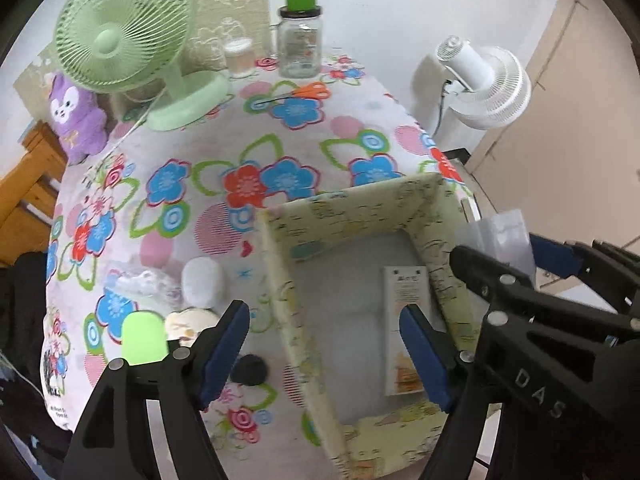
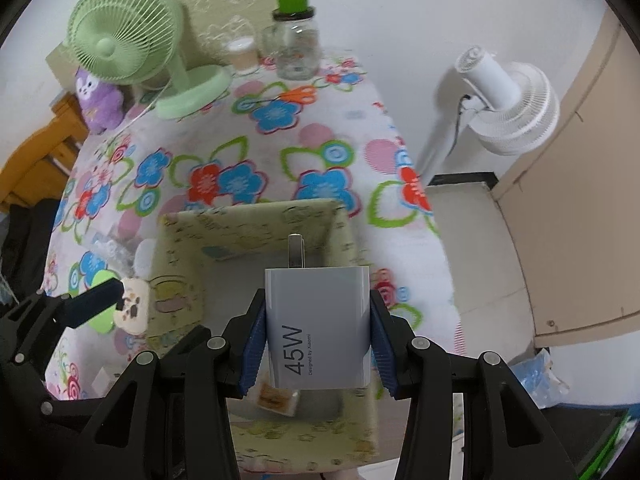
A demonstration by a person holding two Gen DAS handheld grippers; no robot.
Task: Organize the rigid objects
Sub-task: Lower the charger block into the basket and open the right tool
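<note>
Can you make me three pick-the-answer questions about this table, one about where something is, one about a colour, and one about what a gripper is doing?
1. Where is the white charger?
A. Over the open storage box
B. Beside the glass jar
C. Under the green fan

2. What colour are the scissors' handles?
A. Blue
B. Orange
C. Purple

3. What is the left gripper doing?
A. Squeezing a card
B. Clamping the black cap
C. Open, holding nothing

Answers:
1. A: the right gripper holds the charger above the box's open top.
2. B: the handles lying on the flowered tablecloth are orange.
3. C: its blue pads stand wide apart with nothing pressed between them; the flat pack lies on the box floor below.
</note>
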